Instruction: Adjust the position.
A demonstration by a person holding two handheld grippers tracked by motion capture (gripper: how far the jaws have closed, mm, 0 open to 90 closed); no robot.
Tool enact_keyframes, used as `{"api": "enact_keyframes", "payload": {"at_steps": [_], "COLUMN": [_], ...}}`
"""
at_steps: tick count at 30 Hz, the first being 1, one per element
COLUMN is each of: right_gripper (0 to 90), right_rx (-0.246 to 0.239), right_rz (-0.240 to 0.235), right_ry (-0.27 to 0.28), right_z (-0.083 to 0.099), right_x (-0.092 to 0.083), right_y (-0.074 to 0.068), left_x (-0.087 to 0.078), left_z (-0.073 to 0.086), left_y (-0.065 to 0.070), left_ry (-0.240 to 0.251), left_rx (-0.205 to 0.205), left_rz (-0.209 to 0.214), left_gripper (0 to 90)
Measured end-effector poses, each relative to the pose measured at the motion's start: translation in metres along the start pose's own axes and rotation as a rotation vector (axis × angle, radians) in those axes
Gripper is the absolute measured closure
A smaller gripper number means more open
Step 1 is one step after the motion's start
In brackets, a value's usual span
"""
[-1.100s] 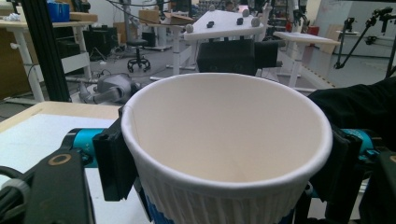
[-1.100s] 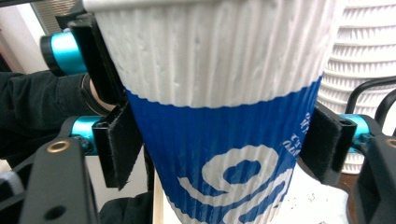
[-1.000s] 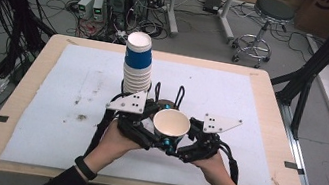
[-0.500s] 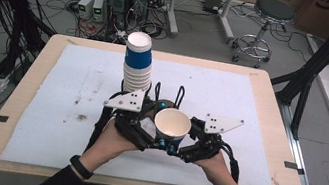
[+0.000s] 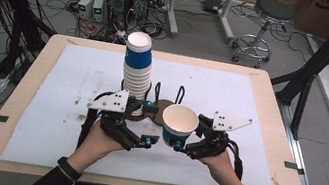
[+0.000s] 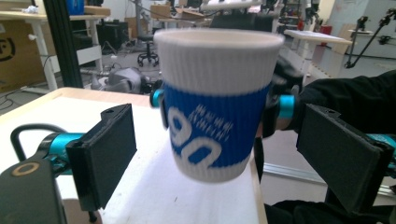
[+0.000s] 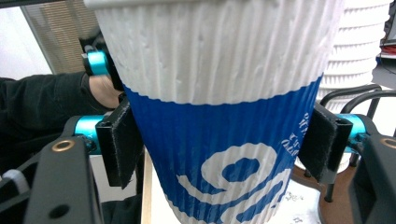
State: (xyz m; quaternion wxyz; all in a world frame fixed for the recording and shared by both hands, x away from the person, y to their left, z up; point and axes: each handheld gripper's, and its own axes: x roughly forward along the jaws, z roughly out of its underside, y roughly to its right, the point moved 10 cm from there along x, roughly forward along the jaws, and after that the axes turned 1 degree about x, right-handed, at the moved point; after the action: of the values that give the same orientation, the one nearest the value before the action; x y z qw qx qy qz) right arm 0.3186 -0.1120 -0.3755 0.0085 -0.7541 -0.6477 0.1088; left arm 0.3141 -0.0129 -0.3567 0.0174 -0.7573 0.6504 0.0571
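A white paper cup with a blue band [image 5: 180,123] hangs just above the mat, and my right gripper [image 5: 179,136] is shut on its lower wall. In the right gripper view both pads [image 7: 122,140] press the cup [image 7: 219,93]. My left gripper [image 5: 148,123] stands beside it on the left; its jaws have just been opening and are open. In the left gripper view the cup [image 6: 217,107] is ahead between the two pads [image 6: 105,154] without touching them. A tall stack of the same cups [image 5: 137,70] stands behind the left gripper.
A brown base with black wire loops [image 5: 166,104] sits behind the cup, next to the stack [image 7: 362,51]. A white mat [image 5: 252,102] covers the wooden table [image 5: 273,98]. Computers, cables and a stool [image 5: 272,11] are on the floor beyond.
My left gripper has opened and drawn back to the left, off the cup. The cup stays in the right gripper, shifted slightly right.
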Motion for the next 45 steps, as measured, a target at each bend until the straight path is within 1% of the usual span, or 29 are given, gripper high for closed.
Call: {"api": "enact_keyframes", "payload": {"at_steps": [2, 6, 7, 11, 20, 25, 29, 33, 34, 36, 37, 39, 40, 42, 44, 45], "right_gripper": [26.0, 26.0, 26.0, 26.0, 26.0, 26.0, 26.0, 26.0, 26.0, 26.0, 26.0, 26.0, 26.0, 25.7, 24.7, 24.2], "right_rx": [0.002, 0.002, 0.001, -0.005, -0.008, 0.002, 0.01, 0.009, 0.01, 0.008, 0.01, 0.009, 0.01, 0.008, 0.007, -0.002], "right_rz": [0.001, 0.002, 0.001, 0.0, -0.002, -0.018, -0.027, -0.034, -0.038, -0.04, -0.041, -0.038, -0.036, -0.036, -0.037, -0.032], "right_ry": [0.001, 0.009, 0.009, 0.012, 0.016, 0.025, 0.022, 0.019, 0.018, 0.011, 0.007, 0.006, 0.006, 0.003, 0.001, -0.004], "right_z": [-0.001, -0.002, -0.002, -0.003, -0.003, -0.004, -0.003, -0.001, -0.001, 0.001, 0.002, 0.003, 0.003, 0.004, 0.004, 0.004], "right_x": [-0.001, -0.002, -0.002, -0.002, 0.0, 0.003, 0.006, 0.009, 0.01, 0.012, 0.013, 0.014, 0.014, 0.013, 0.014, 0.014], "right_y": [0.0, 0.0, 0.0, -0.001, -0.004, -0.007, -0.009, -0.011, -0.012, -0.013, -0.013, -0.013, -0.012, -0.012, -0.013, -0.012], "left_x": [0.002, 0.006, 0.007, 0.011, 0.021, 0.029, 0.037, 0.044, 0.045, 0.045, 0.045, 0.044, 0.043, 0.043, 0.044, 0.044], "left_z": [0.004, 0.009, 0.01, 0.014, 0.026, 0.031, 0.033, 0.036, 0.036, 0.036, 0.037, 0.036, 0.036, 0.036, 0.037, 0.037], "left_y": [-0.001, 0.0, 0.001, 0.002, 0.004, 0.007, 0.009, 0.009, 0.009, 0.009, 0.009, 0.011, 0.011, 0.012, 0.012, 0.012], "left_ry": [-0.008, -0.019, -0.019, -0.025, -0.05, -0.052, -0.052, -0.063, -0.063, -0.063, -0.063, -0.058, -0.056, -0.058, -0.061, -0.06], "left_rx": [-0.005, -0.005, -0.011, -0.014, -0.027, -0.032, -0.034, -0.036, -0.037, -0.037, -0.039, -0.026, -0.016, -0.019, -0.014, -0.013], "left_rz": [-0.004, 0.005, 0.005, 0.009, 0.01, 0.013, 0.028, 0.022, 0.026, 0.02, 0.024, 0.034, 0.033, 0.034, 0.033, 0.032], "left_gripper": [12.0, 12.0, 12.0, 12.0, 12.0, 12.0, 12.0, 12.2, 12.6, 16.1, 18.3, 24.9, 28.9, 29.2, 29.2, 29.2]}}
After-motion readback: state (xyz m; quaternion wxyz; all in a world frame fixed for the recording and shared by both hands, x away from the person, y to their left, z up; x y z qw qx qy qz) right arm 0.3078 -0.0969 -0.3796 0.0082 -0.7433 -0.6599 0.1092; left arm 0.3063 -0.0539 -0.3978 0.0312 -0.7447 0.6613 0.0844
